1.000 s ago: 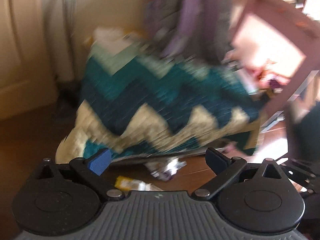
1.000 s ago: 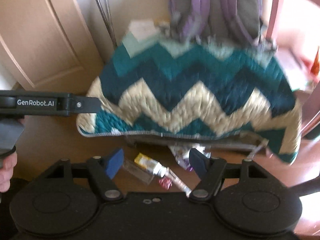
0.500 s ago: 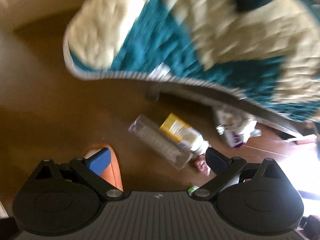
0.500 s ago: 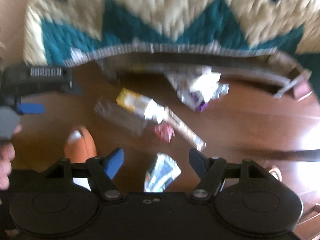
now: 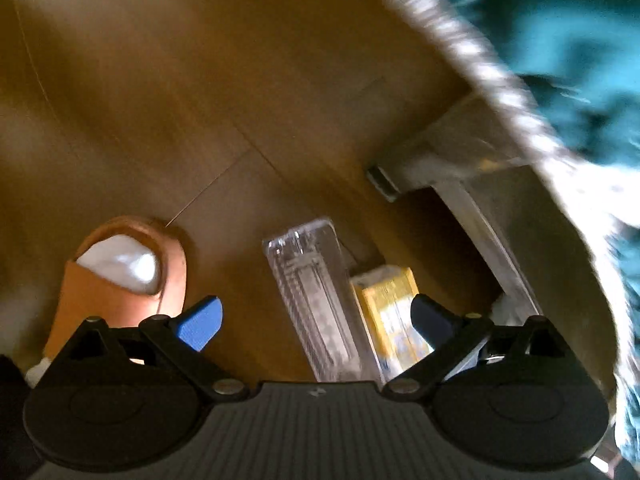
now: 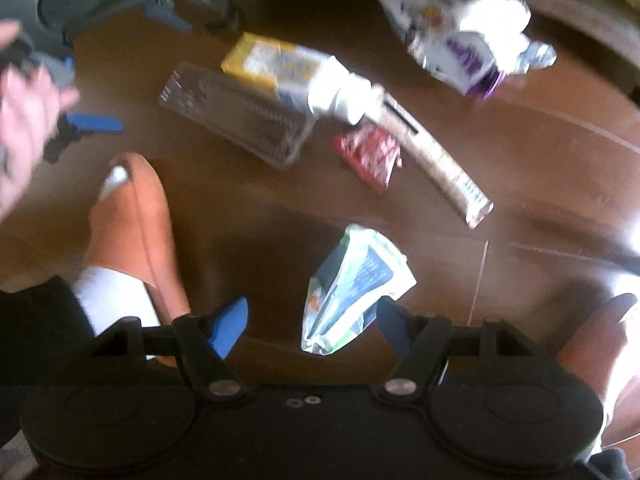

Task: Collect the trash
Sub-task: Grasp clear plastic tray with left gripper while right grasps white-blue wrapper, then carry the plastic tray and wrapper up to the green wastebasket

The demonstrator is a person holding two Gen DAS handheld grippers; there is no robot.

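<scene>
L gripper (image 5: 316, 320) fingers are standing wide apart w/ nothing gripped, hanging over a clear plastic tray (image 5: 316, 300) & yellow carton (image 5: 394, 312) on the floor (image 5: 200, 100). R gripper (image 6: 312, 320) fingers are also gaping, empty, framing a crumpled green-white wrapper (image 6: 352, 292); red wrapper (image 6: 370, 152) is lying beyond it.

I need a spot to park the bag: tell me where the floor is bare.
Bare floor: right of the long wrapper, past the green-white packet. Crowded: clear plastic tray, yellow box, red wrapper, crumpled purple-white wrapper.
</scene>
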